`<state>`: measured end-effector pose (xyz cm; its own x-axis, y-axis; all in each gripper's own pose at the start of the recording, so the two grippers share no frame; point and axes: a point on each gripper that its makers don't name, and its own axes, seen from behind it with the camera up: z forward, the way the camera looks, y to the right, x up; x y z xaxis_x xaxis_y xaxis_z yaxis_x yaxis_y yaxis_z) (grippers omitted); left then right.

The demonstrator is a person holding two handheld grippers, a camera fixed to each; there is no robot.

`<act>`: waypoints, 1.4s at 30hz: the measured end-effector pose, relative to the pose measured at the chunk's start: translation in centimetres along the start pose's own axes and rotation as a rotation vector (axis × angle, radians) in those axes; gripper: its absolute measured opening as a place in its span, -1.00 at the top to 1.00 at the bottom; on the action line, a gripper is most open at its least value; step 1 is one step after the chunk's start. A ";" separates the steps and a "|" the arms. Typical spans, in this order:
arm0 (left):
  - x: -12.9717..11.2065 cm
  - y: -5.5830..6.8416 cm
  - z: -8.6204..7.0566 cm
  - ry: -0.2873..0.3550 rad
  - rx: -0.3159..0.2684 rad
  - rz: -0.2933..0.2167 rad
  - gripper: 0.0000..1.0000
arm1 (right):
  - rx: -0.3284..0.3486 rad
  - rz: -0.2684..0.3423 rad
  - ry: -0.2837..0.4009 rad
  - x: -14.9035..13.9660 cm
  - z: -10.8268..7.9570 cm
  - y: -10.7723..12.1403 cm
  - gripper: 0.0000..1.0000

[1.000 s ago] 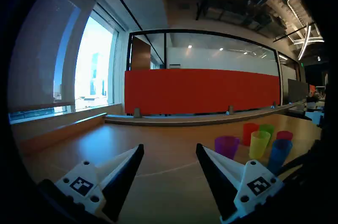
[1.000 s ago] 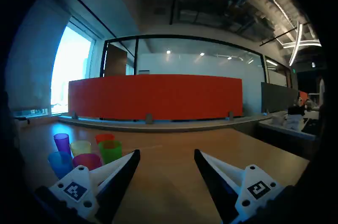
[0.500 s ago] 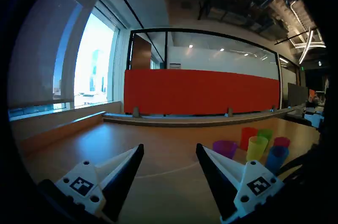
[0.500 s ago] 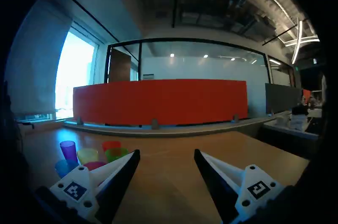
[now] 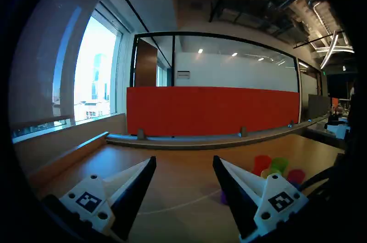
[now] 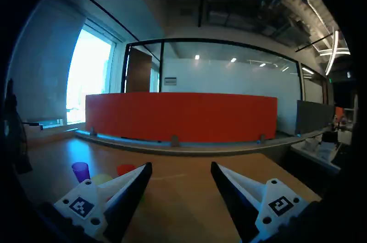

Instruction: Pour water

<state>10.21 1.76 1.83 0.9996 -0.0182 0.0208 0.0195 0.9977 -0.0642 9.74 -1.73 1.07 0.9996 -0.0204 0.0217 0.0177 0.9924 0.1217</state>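
Several coloured plastic cups stand in a cluster on the wooden table. In the left gripper view a red cup, a green cup and a magenta cup peek out behind the right finger. My left gripper is open and holds nothing. In the right gripper view a purple cup, a red cup and a yellow cup sit low at the left, partly hidden by the left finger. My right gripper is open and holds nothing. I cannot tell whether any cup holds water.
A long red partition with a low ledge runs along the far edge of the table. A bright window is at the left. Desks with clutter stand beyond the table's right edge.
The cups have dropped lower in both views and slid partly behind the fingers. Both grippers stayed open.
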 end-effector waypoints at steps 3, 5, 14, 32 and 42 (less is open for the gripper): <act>2.7 1.0 0.4 0.013 -0.036 -0.005 -0.83 | 0.018 0.012 -0.008 1.9 0.2 -0.1 -0.98; 4.6 1.7 0.6 0.023 -0.064 -0.004 -0.83 | 0.021 0.015 -0.008 3.2 0.4 0.0 -0.98; 11.5 2.8 0.9 0.072 -0.103 0.014 -0.83 | 0.034 -0.001 0.002 8.5 0.9 0.3 -0.98; 11.0 5.5 1.2 0.032 -0.217 0.017 -0.83 | 0.218 -0.042 -0.006 9.3 0.8 -2.4 -0.98; 11.8 9.4 0.7 0.045 -0.365 0.017 -0.83 | 0.398 -0.037 -0.020 10.5 -0.1 -5.6 -0.99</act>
<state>22.14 10.93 2.17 0.9996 -0.0123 -0.0266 0.0001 0.9092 -0.4165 20.11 -7.51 0.52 0.9977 -0.0614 0.0286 0.0391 0.8664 0.4978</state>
